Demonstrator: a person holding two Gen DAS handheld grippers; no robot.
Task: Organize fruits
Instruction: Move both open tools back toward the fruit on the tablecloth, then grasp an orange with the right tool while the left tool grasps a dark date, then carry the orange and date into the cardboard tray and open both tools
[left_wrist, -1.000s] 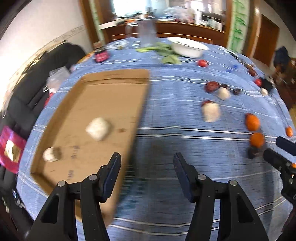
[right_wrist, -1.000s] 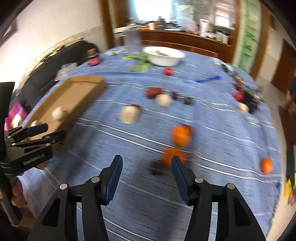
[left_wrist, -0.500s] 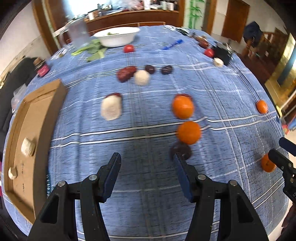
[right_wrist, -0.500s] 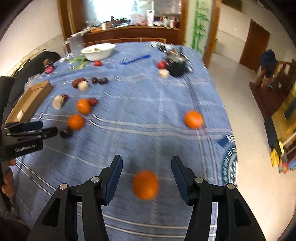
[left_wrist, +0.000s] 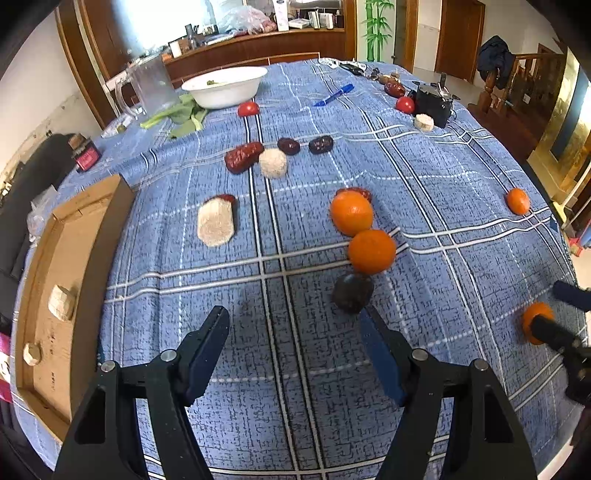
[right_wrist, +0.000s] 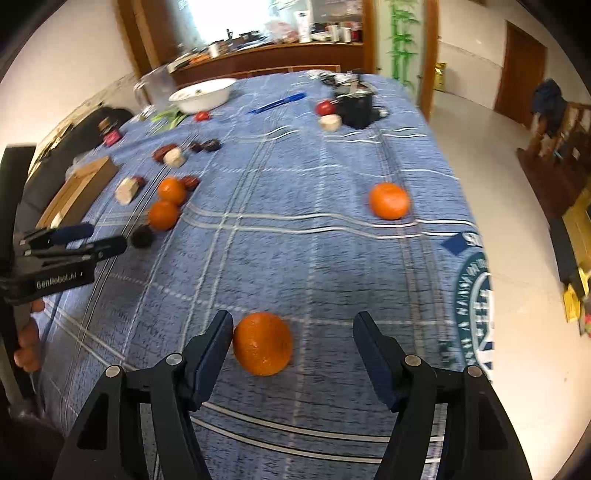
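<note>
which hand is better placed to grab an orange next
Right. Its tongs are opening with an orange already between the fingers, not yet gripped. The left tongs are opening over bare cloth, with only a dark fruit near one fingertip.

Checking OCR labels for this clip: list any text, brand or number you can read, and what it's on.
"GenRoboLAI" as far as it reads (last letters unclear): white print on the side of the left gripper, seen from the right wrist view.
Round teal emblem on the tablecloth: lettering cut off and blurred, unreadable.
Red jar: label too small to read.
Bottles on the far counter: print too small to read.
</note>
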